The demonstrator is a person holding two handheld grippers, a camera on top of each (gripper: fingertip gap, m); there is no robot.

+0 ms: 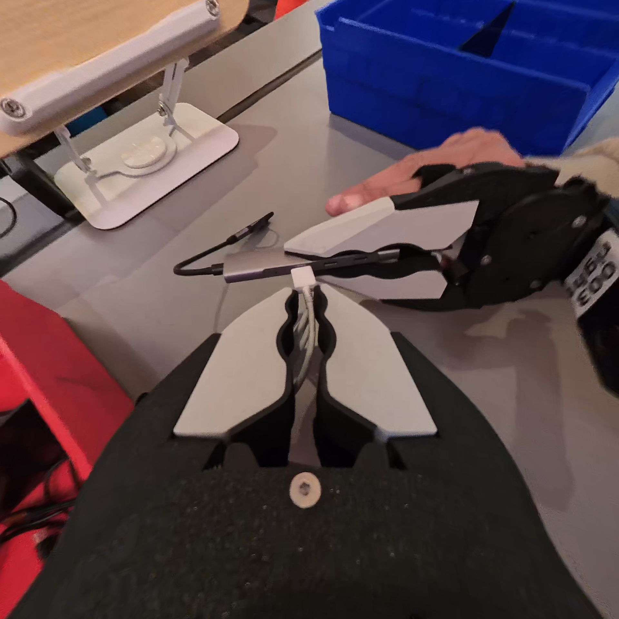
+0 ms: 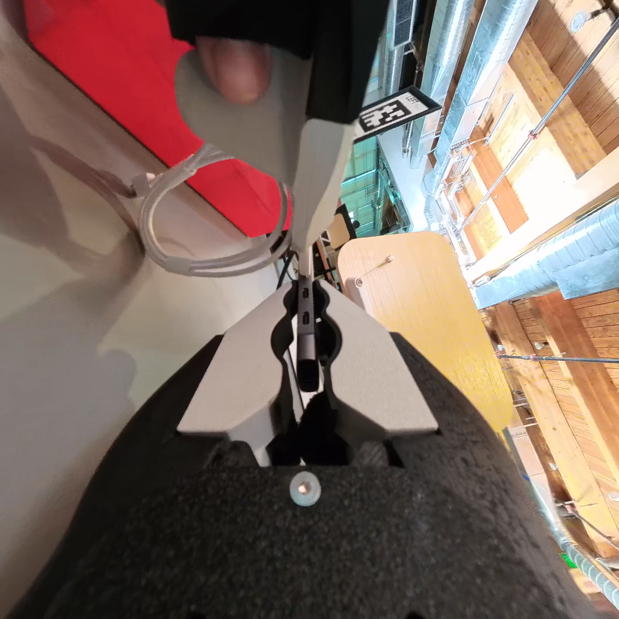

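Grey metal, the hub is held above the tabletop, the right gripper clenched on its far end, fingers one above the other. Its short black lead curls toward the tabletop's far edge. The left gripper grasps a white cable just behind the white plug, which sits in the hub's near side. In the right wrist view the right gripper pinches the hub edge-on, and the cable loops down past the left one's finger. A blue bin stands at the far right corner, close behind the hand. A white stand sits at the far left edge, a red bin beside the left edge.
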